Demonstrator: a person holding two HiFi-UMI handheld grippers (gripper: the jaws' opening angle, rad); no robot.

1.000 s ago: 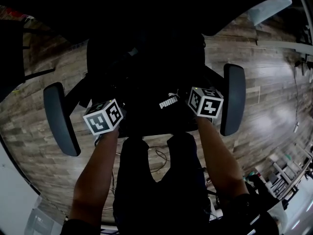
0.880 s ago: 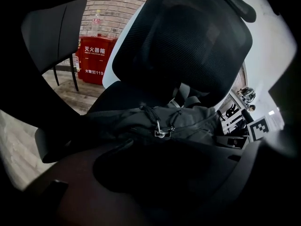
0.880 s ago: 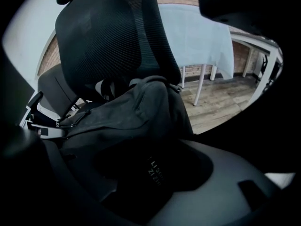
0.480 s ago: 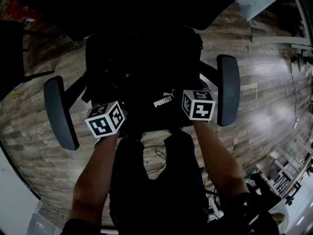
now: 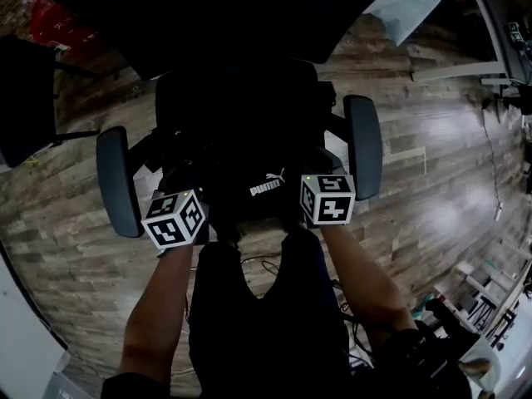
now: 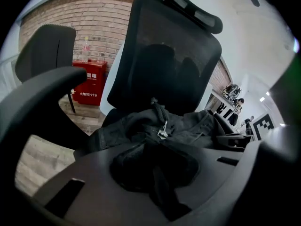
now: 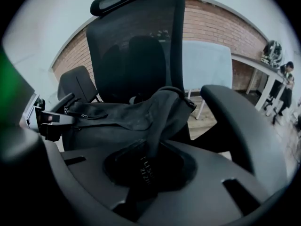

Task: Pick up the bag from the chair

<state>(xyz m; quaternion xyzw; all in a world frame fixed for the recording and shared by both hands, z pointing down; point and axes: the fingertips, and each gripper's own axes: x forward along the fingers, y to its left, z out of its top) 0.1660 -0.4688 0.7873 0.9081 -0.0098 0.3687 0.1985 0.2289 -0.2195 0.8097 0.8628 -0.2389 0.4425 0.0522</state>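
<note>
A black bag (image 5: 259,175) with a white logo lies between my two grippers, in front of the black office chair (image 5: 241,98). My left gripper (image 5: 196,196) is shut on a fold of the bag's dark fabric (image 6: 155,173), close below a metal zip pull (image 6: 162,133). The bag's strap (image 7: 149,159) runs up to the bag's body (image 7: 117,117), and my right gripper (image 7: 146,185) is shut on that strap. Whether the bag still rests on the seat cannot be told.
The chair's two grey armrests (image 5: 116,181) (image 5: 363,144) flank the bag, and its mesh back (image 6: 169,65) rises behind. A red cabinet (image 6: 89,81) stands by the brick wall. A second dark chair (image 5: 29,98) is at the left. Cables (image 5: 262,268) lie on the wood floor.
Both grippers have drawn back toward the person with the bag between them and have come closer together. The chair now sits higher in the head view.
</note>
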